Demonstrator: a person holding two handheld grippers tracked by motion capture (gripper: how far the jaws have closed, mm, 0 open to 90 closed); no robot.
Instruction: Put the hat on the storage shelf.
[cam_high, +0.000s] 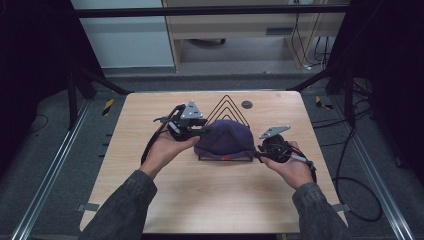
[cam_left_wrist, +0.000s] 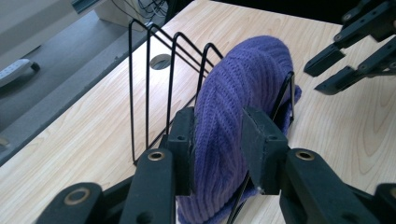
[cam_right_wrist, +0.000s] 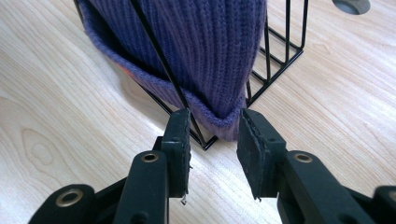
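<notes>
The purple rib-knit wool beanie (cam_high: 223, 138) sits draped over the front loops of a black wire rack with triangular dividers (cam_high: 228, 105), which stands near the middle of the pale wood-grain table (cam_high: 150, 190). The hat's rounded crown rises above the wires and its folded brim hangs down to the rack's base rail.

The left gripper (cam_left_wrist: 218, 140) has its jaws closed onto the hat's left side, with a thick fold of knit squeezed between the pads and one rack wire running close to the right pad. The right gripper (cam_right_wrist: 214, 135) stands at the hat's right lower corner with its jaws partly open, straddling the brim edge but not yet pinching it; a thin rack wire lies just by its left pad.

The step in hand looks like lifting the hat off the rack. To do it well, the right jaws should probably close on knit alone, a little above the base rail, so no wire is caught. Both grippers could then rise together, straight up along the dividers, keeping the brim slack so the yarn does not snag on the wire tips.

A small orange patch shows at the hat's lower brim, but no writing can be read on it, and no brand or label is legible elsewhere.

A round grey insert (cam_high: 246, 104) sits in the table behind the rack.
</notes>
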